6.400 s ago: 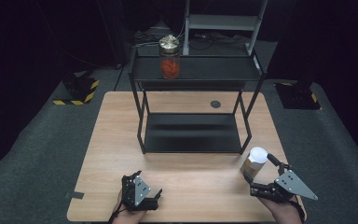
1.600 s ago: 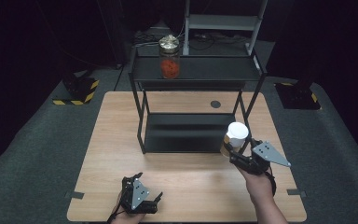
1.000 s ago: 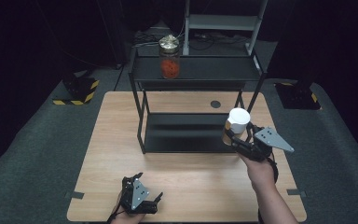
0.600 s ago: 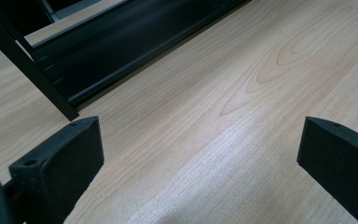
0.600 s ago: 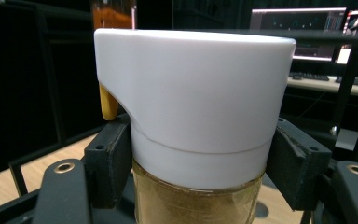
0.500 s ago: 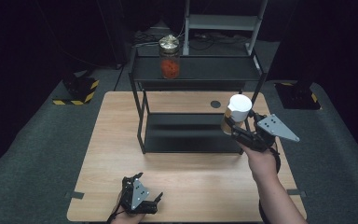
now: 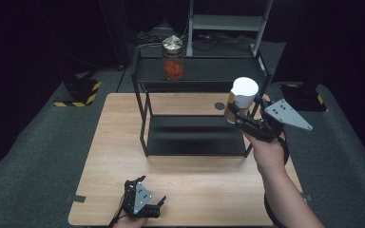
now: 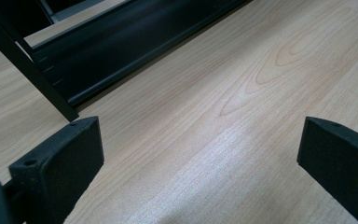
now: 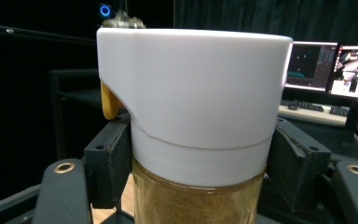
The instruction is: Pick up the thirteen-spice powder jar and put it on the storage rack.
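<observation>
A jar held up in the air by the black shelf.

The wooden table holds a black shelf rack with two levels. The right gripper is lifted by the rack's right front corner, and its jaws squeeze a jar with a white lid and brownish stuff inside, held upright off the table. The left gripper rests low at the near edge of the table, its jaws wide apart with nothing between them. A jar of red things with a gold lid stands on the top shelf.
</observation>
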Demonstrator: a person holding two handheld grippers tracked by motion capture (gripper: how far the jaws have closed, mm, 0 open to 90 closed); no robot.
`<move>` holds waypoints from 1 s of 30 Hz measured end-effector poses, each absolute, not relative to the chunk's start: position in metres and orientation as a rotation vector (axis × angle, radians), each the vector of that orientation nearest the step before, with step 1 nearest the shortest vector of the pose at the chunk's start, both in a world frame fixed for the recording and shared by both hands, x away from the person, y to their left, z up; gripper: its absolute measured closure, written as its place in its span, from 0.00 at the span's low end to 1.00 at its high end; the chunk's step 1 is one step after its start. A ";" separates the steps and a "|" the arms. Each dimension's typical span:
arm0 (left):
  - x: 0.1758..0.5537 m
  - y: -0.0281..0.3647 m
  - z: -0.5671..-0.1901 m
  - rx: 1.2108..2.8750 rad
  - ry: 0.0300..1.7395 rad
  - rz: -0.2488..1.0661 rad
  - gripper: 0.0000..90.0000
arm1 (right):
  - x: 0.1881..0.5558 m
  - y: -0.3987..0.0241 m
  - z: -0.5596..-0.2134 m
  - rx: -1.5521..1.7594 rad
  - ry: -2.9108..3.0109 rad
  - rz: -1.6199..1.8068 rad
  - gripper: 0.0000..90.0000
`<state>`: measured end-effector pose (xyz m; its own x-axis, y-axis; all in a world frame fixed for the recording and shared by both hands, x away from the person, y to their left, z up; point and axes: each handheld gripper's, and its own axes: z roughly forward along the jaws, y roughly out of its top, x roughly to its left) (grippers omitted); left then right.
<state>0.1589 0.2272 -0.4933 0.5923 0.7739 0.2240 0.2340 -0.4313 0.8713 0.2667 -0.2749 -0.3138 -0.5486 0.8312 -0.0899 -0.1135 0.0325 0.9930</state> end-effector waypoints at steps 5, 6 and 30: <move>0.159 0.228 -0.493 1.958 0.804 0.792 0.01 | 0.268 -0.272 -0.303 0.745 1.556 1.631 0.33; 0.159 0.228 -0.494 1.958 0.803 0.792 0.01 | 0.269 -0.271 -0.301 0.745 1.553 1.636 0.33; 0.158 0.230 -0.494 1.944 0.812 0.779 0.01 | 0.299 -0.261 -0.268 0.772 1.509 1.665 0.33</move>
<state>0.1585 0.2305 -0.4940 0.5920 0.7793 0.2055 0.2379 -0.4125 0.8793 0.2985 -0.2610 -0.2682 -0.5391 0.8409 -0.0485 -0.1309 -0.0267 0.9910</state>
